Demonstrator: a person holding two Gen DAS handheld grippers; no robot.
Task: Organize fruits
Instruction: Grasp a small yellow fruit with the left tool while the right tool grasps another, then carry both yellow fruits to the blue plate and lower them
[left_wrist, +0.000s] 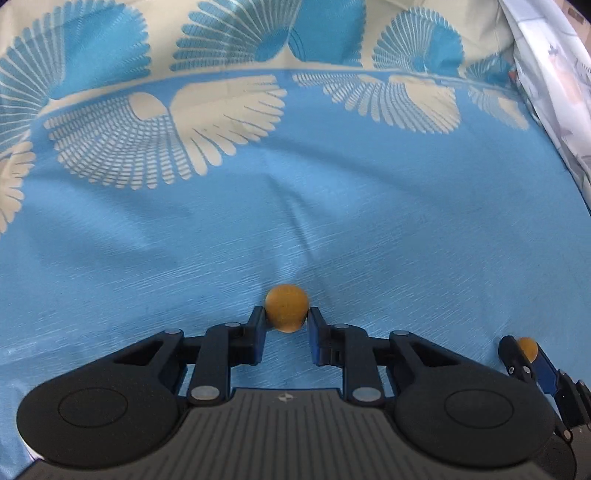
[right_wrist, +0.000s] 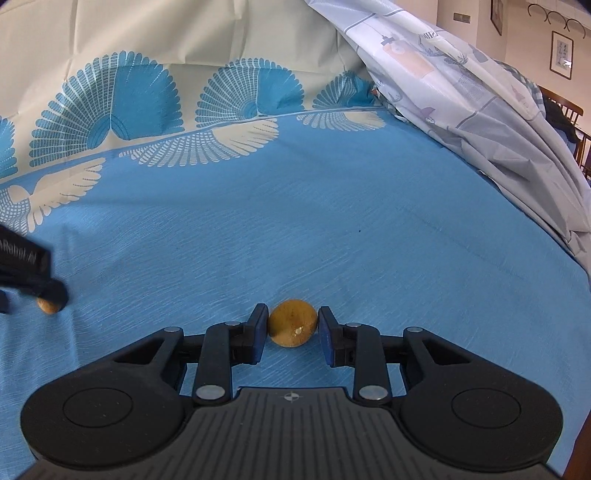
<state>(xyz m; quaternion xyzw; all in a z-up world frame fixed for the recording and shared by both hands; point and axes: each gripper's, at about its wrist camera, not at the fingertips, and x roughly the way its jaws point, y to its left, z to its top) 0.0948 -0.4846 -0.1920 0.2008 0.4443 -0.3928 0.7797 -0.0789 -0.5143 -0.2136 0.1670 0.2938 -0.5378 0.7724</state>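
Observation:
A small round orange fruit (left_wrist: 287, 300) lies on the blue cloth (left_wrist: 332, 206), and my left gripper (left_wrist: 287, 313) is shut on it, both blue pads pressed against its sides. In the right wrist view a second orange fruit (right_wrist: 293, 321) with a pale spot sits between the pads of my right gripper (right_wrist: 293, 326), which is shut on it. Each gripper also shows in the other's view: the right gripper (left_wrist: 523, 352) with its fruit (left_wrist: 528, 347) at the lower right, and the left gripper (right_wrist: 44, 295) over its fruit (right_wrist: 47, 306) at the far left.
The blue cloth carries a cream and blue fan pattern (right_wrist: 110, 110) along its far side. A crumpled pale printed sheet (right_wrist: 480, 110) is heaped at the right. Beyond it are a wall with framed pictures (right_wrist: 561, 55) and a wooden chair (right_wrist: 576, 110).

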